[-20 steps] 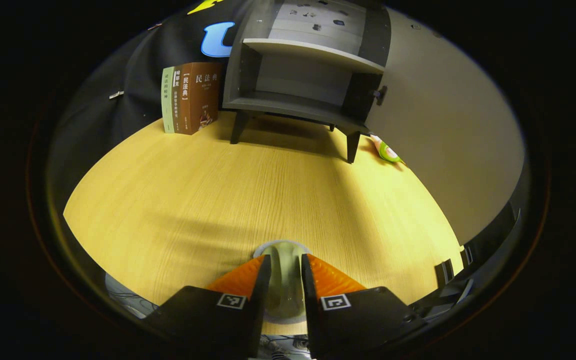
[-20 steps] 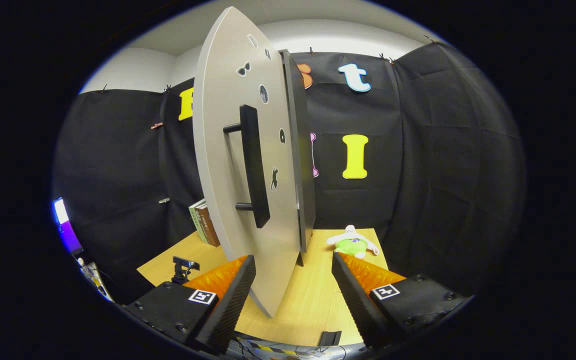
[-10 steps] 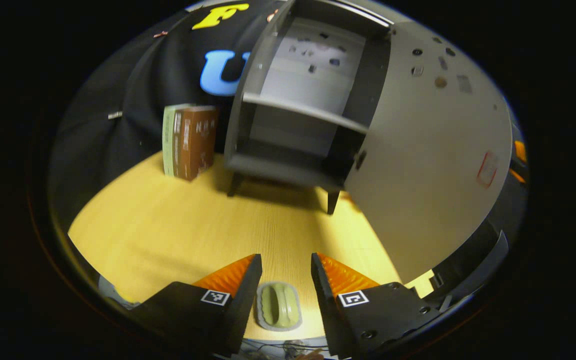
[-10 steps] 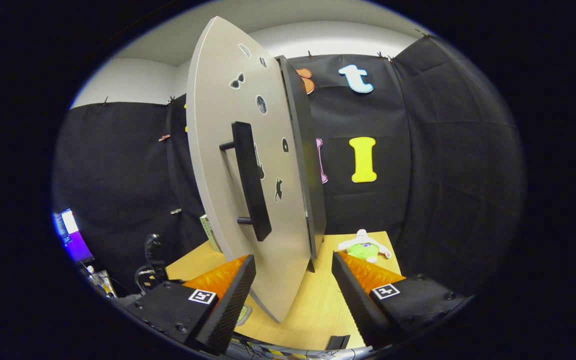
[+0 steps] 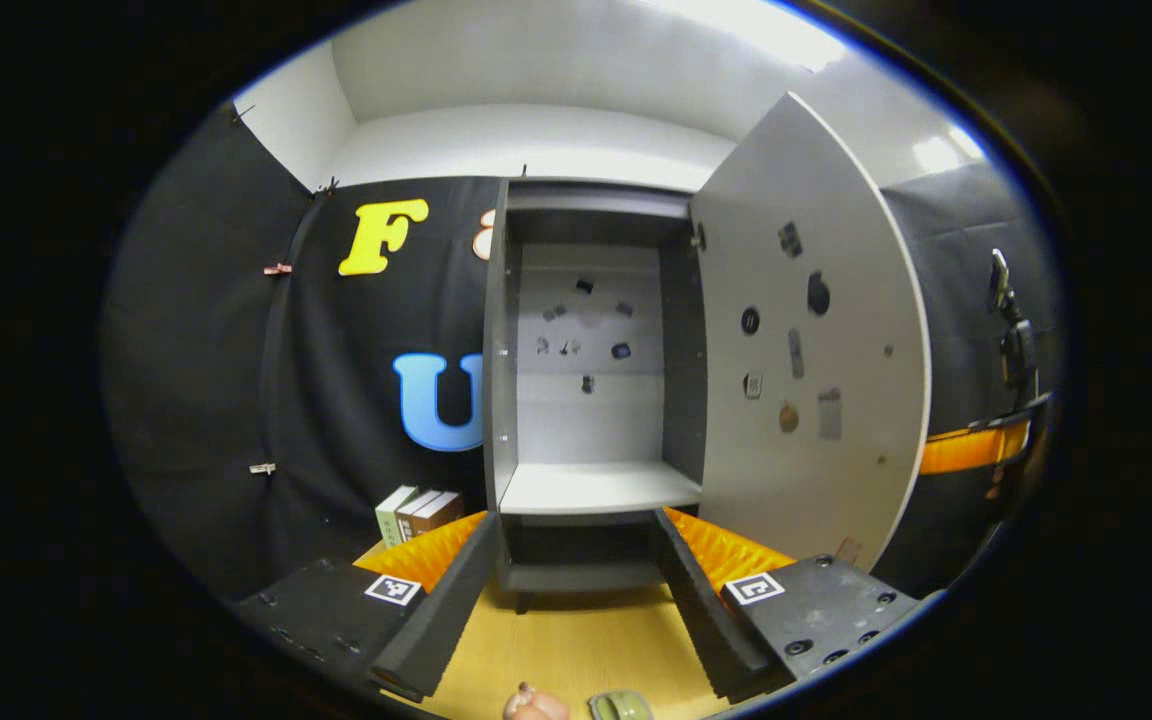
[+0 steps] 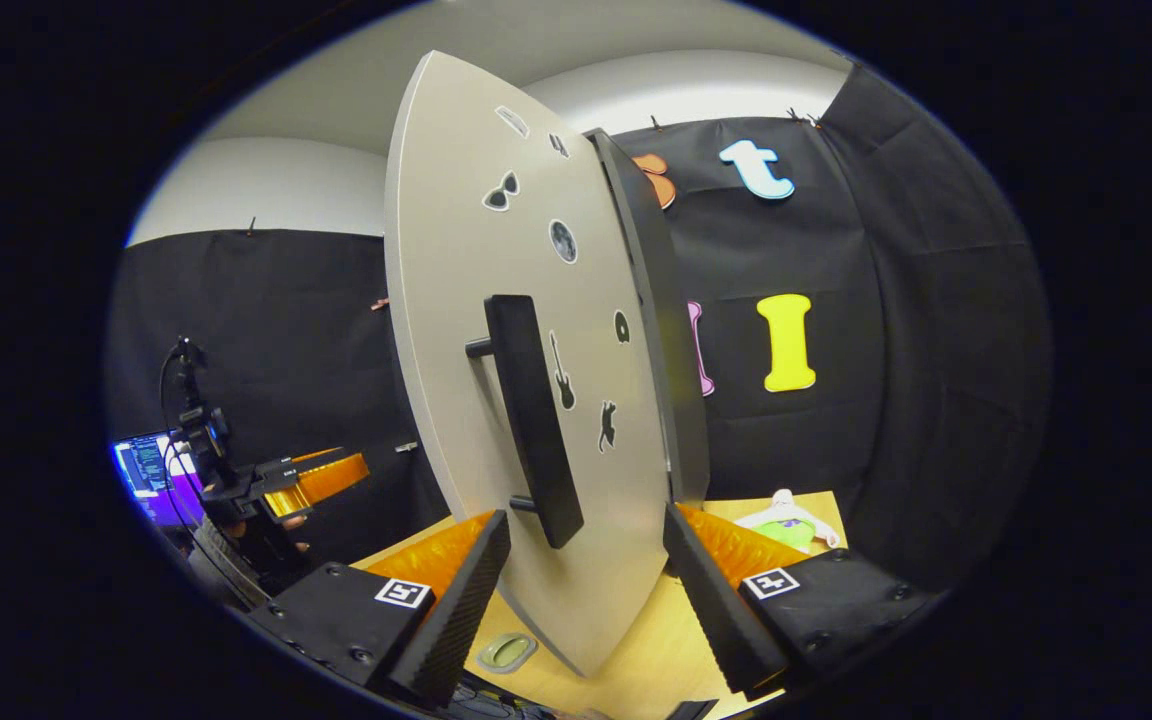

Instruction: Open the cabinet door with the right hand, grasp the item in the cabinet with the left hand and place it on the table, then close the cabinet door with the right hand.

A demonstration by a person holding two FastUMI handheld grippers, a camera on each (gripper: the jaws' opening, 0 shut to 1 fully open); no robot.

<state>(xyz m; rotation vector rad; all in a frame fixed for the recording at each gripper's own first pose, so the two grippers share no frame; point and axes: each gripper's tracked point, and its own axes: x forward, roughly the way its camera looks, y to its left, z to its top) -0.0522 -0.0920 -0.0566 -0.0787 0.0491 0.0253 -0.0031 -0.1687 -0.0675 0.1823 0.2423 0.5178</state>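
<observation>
The grey cabinet (image 5: 586, 400) stands on the wooden table (image 5: 556, 650) with its door (image 5: 806, 380) swung open to the right; its shelves look bare. A small green oval dish (image 5: 621, 706) lies on the table below my left gripper (image 5: 576, 520), which is open, raised and facing the cabinet. In the right gripper view the door (image 6: 476, 300) stands edge-on, its lower part between the fingers of my open right gripper (image 6: 586, 518). The bottom end of the black bar handle (image 6: 531, 420) hangs just above that gap. The dish (image 6: 508, 651) lies on the table under the door.
Several books (image 5: 416, 510) stand left of the cabinet against the cloth wall. A green and white plush toy (image 6: 786, 520) lies on the table behind the door. A lit monitor (image 6: 146, 470) and a camera stand (image 6: 196, 430) are off the table's left side.
My left gripper opened off the green dish, left it on the table, then rose and tilted up to face the cabinet. The right gripper shifted slightly beside the open door.
</observation>
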